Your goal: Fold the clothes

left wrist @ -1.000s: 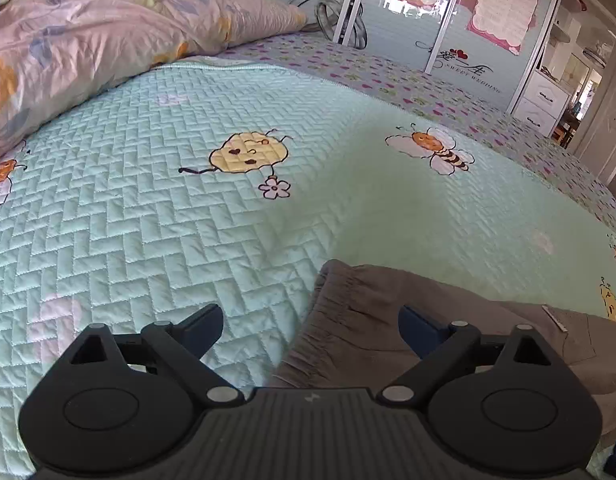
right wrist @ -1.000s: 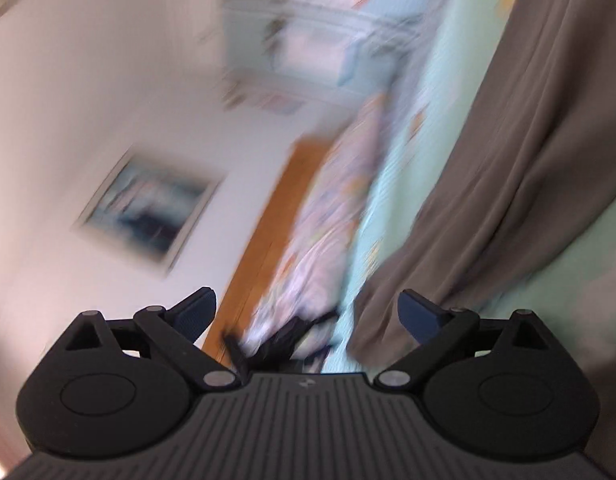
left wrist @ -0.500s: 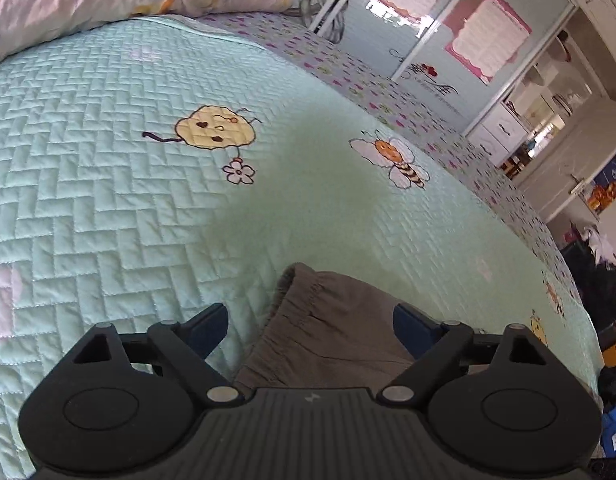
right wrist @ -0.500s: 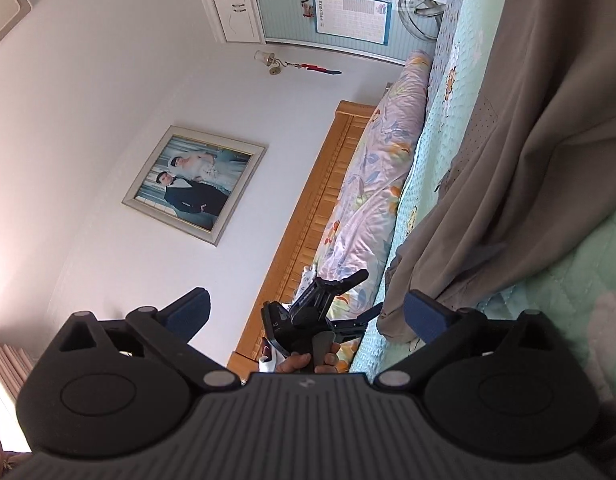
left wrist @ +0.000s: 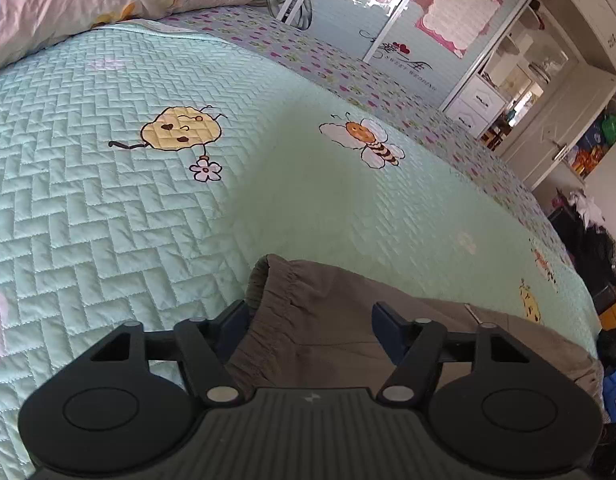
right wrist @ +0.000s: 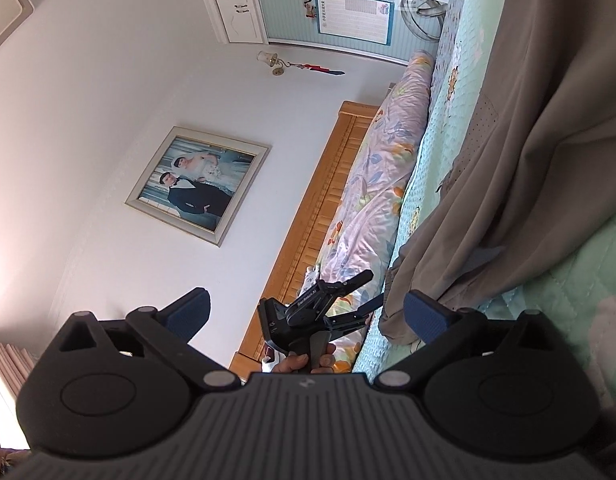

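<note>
The trousers (left wrist: 327, 320) (grey-brown, elastic waistband) lie on the bed (left wrist: 108, 220), which carries a mint quilted cover printed with a bee (left wrist: 363, 140). In the left wrist view, the left tool (left wrist: 311, 318) points down at the waistband corner; its jaws are closing with the gathered waistband between them. The left pad sits just beside the waistband edge, the right pad over the fabric; a firm pinch cannot be confirmed, and a gap still shows at the right pad. In the right wrist view, the right tool (right wrist: 308, 312) is rolled sideways, its jaws wide apart. Trouser cloth hangs in folds just beside its right pad; nothing sits between the pads. Beyond them, a hand (right wrist: 304, 362) holds the left tool at the trouser edge. A pillow (right wrist: 383, 184) lies along the wooden headboard (right wrist: 319, 216). A framed photo (right wrist: 196, 190) hangs on the wall.
</note>
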Demonstrator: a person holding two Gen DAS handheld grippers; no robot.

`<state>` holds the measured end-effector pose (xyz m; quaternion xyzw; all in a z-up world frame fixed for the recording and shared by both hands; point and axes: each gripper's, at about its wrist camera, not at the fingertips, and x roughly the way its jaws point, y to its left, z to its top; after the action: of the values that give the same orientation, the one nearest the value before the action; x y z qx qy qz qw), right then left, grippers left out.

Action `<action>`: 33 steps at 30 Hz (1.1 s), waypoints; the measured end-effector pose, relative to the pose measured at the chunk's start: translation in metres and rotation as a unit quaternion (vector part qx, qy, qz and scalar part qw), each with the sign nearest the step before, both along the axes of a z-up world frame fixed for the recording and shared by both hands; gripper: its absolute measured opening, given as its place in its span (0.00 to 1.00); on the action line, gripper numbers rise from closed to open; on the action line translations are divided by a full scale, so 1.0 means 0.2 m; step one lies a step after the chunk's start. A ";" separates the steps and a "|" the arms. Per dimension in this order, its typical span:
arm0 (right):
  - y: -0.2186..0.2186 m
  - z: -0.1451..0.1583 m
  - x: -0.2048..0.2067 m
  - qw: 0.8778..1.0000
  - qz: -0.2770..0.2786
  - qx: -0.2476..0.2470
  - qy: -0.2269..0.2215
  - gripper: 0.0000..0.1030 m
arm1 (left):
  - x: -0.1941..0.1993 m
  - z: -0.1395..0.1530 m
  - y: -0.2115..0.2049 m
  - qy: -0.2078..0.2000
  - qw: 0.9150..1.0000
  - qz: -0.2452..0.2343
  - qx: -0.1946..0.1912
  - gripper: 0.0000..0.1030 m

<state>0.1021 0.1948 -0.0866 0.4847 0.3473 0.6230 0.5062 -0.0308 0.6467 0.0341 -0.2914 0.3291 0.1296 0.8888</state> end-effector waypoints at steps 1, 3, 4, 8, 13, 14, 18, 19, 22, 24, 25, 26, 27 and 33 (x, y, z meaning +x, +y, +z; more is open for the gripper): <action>0.00 0.00 0.00 1.000 0.000 0.000 0.001 0.99 | 0.01 -0.01 0.00 0.009 1.000 -0.001 -0.001 0.47; 0.00 0.00 0.00 1.000 0.000 0.001 0.001 0.99 | 0.02 -0.02 0.00 0.017 1.000 -0.004 -0.005 0.31; 0.00 0.00 0.00 1.000 0.000 0.001 0.001 0.99 | 0.03 -0.02 -0.01 0.020 1.000 -0.006 -0.003 0.31; 0.01 0.00 0.01 1.000 0.001 0.003 0.003 0.99 | 0.03 -0.03 0.00 0.025 1.000 0.004 0.002 0.37; 0.02 0.00 -0.02 1.000 -0.001 0.004 0.006 0.99 | 0.04 -0.05 0.01 0.039 0.999 -0.007 -0.002 0.49; 0.02 0.01 -0.02 1.000 -0.001 0.004 0.006 0.99 | 0.04 -0.06 0.02 0.042 0.999 -0.008 -0.003 0.49; 0.02 0.01 0.00 1.000 0.000 0.004 0.006 0.99 | 0.03 -0.06 0.01 0.054 0.999 -0.009 0.005 0.36; 0.02 0.01 0.00 1.000 0.000 0.004 0.006 0.99 | 0.03 -0.06 0.00 0.057 0.998 -0.010 0.010 0.30; 0.01 0.01 0.01 1.000 0.001 0.005 0.006 0.99 | 0.03 -0.01 -0.05 0.054 0.998 -0.018 0.040 0.22; 0.01 0.01 0.01 1.000 0.001 0.005 0.007 0.99 | 0.02 0.05 -0.07 0.026 0.999 -0.021 0.032 0.21; 0.01 0.01 0.01 1.000 0.001 0.005 0.007 0.99 | 0.02 0.09 -0.07 0.009 0.999 -0.018 0.024 0.21; 0.02 0.01 0.01 1.000 0.000 0.005 0.007 0.99 | 0.02 0.13 -0.06 -0.004 1.000 -0.012 0.018 0.21; 0.02 0.01 0.01 1.000 0.000 0.006 0.007 0.99 | 0.03 0.16 -0.05 -0.017 1.000 -0.005 0.012 0.21; -0.03 0.09 -0.02 0.998 -0.041 -0.026 -0.046 1.00 | 0.12 0.24 0.11 -0.033 0.994 0.094 -0.035 0.21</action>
<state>0.0984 0.1893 -0.0676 0.4560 0.3191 0.6143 0.5594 -0.0062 0.6677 0.0827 -0.3561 0.2751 0.1916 0.8723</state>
